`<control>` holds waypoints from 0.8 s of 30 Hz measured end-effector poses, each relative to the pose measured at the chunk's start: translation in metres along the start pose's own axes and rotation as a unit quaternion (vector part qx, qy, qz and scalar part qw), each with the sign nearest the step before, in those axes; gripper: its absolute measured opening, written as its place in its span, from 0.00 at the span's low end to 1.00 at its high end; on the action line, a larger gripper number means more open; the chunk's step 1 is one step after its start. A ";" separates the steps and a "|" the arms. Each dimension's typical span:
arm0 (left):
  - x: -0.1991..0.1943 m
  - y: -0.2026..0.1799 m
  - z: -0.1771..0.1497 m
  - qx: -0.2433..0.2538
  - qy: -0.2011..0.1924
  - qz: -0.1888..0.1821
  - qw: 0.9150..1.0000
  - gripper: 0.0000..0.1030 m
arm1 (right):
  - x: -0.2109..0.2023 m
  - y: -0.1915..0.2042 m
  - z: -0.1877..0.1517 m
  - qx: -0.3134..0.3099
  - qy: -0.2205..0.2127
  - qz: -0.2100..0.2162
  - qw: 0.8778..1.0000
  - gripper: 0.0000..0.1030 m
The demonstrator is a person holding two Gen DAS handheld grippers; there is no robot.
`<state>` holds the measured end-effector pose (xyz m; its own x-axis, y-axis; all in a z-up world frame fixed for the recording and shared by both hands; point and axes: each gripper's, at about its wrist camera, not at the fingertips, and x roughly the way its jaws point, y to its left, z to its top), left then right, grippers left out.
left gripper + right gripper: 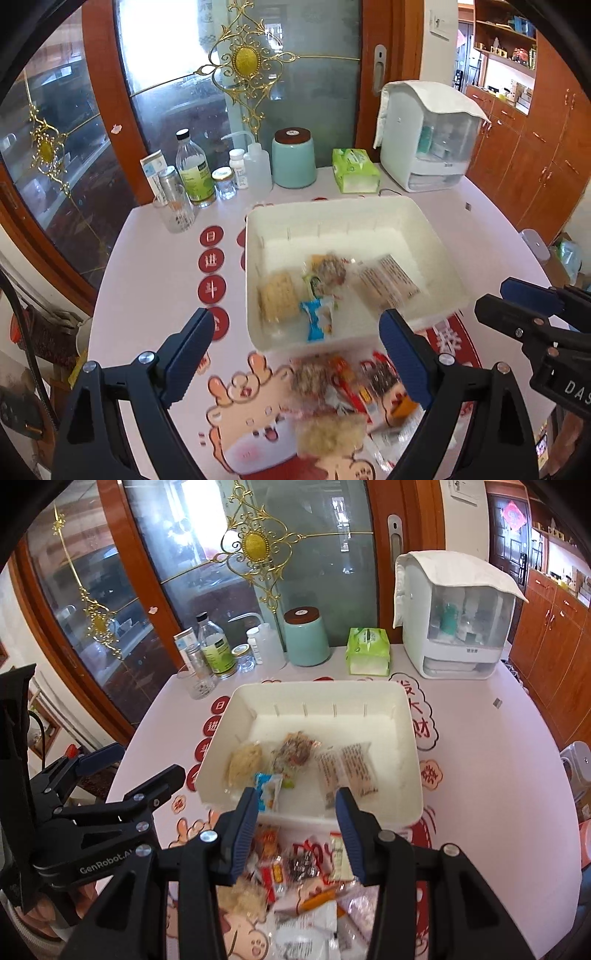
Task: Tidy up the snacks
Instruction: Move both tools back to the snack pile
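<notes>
Both tongs are held empty above the worktop: the left tongs spread wide, the right tongs partly parted. Some snacks are already laid in the white bin; the loose snack pile lies just before it. Another packet is to be gripped next.

Both tools look alike: the left gripper and the right gripper each have matte black plastic arms built from angular, triangular links with open cut-outs. Round silver screws sit at the joints. Each finger ends in a long blue pad with a finely ribbed face. Seen from the side in the right wrist view, the left gripper's black body carries white lettering reading "GenRobot.AI"; in the left wrist view the right gripper's body shows the white letters "DAS".
</notes>
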<state>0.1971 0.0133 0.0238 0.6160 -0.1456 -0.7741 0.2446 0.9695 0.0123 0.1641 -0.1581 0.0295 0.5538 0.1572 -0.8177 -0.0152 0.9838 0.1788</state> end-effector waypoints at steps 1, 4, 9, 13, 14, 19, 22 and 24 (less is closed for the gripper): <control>-0.005 -0.001 -0.006 0.000 0.000 -0.004 1.000 0.87 | -0.004 -0.001 -0.007 0.003 0.000 0.001 1.000 0.43; -0.017 -0.005 -0.023 0.000 -0.004 -0.019 1.000 0.88 | -0.015 -0.004 -0.028 0.015 -0.003 0.007 1.000 0.44; -0.029 -0.017 -0.058 0.018 -0.005 -0.041 0.999 0.89 | -0.023 -0.010 -0.067 0.035 0.002 0.014 0.999 0.50; -0.028 -0.030 -0.089 0.050 0.010 -0.039 0.998 0.89 | -0.018 -0.017 -0.095 0.044 0.017 0.018 0.999 0.51; -0.026 -0.032 -0.094 0.053 0.016 -0.037 0.998 0.89 | -0.017 -0.018 -0.100 0.044 0.021 0.016 0.999 0.52; -0.012 -0.037 -0.118 0.059 0.049 -0.029 0.997 0.89 | -0.009 -0.029 -0.127 0.046 0.041 0.004 0.998 0.54; -0.004 -0.038 -0.129 0.063 0.062 -0.025 0.996 0.89 | -0.004 -0.037 -0.141 0.056 0.055 0.003 0.997 0.55; 0.002 -0.040 -0.136 0.073 0.071 -0.025 0.995 0.89 | 0.001 -0.040 -0.149 0.060 0.064 0.003 0.996 0.55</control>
<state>0.0870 0.0013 -0.0638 0.4911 -0.1546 -0.8573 0.3851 0.9212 0.0545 0.0411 -0.1848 -0.0597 0.4430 0.1798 -0.8783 0.0855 0.9668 0.2410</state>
